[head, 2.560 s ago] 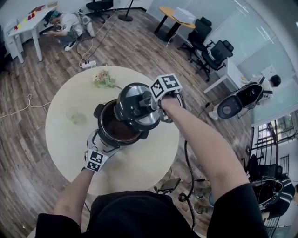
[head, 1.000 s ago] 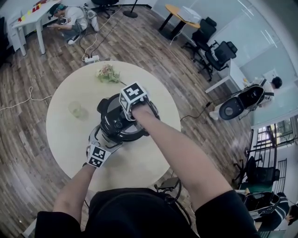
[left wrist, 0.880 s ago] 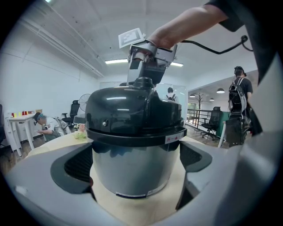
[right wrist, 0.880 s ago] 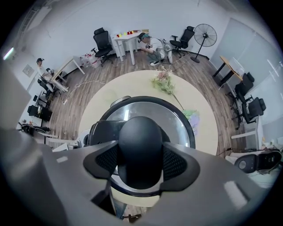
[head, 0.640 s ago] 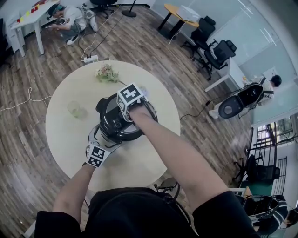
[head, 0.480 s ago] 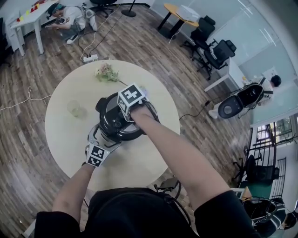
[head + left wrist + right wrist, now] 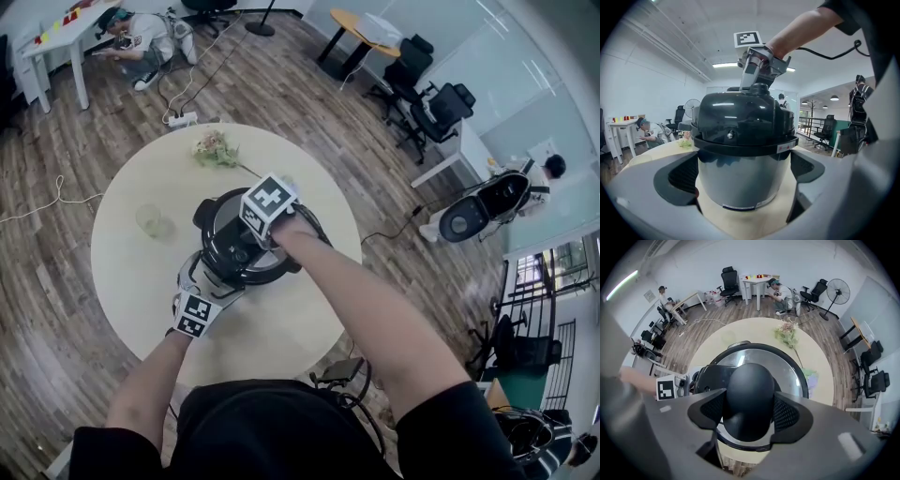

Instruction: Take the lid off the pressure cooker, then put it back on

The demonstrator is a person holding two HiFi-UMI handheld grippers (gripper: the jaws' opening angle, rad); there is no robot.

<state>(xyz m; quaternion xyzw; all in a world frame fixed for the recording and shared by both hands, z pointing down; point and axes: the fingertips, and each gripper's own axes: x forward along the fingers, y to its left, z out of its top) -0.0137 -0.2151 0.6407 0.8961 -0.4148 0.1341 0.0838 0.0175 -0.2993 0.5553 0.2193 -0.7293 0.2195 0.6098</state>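
1. Black lid (image 7: 223,234) sits on the pressure cooker (image 7: 740,173), at the middle of the tabletop (image 7: 127,281)
2. Your right gripper (image 7: 750,412) clamps the lid's knob (image 7: 749,387) from above
3. Your left gripper (image 7: 194,281) stands wide open at the pressure cooker's 7 o'clock side, pinching nothing

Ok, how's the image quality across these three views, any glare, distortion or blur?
Head view: fisheye curves the floor planks, otherwise sharp and evenly lit. Left gripper view: ceiling lights reflect softly on the dark lid, with a round black vignette. Right gripper view: a bright streak glares on the lid's steel top; the black knob shows little detail.
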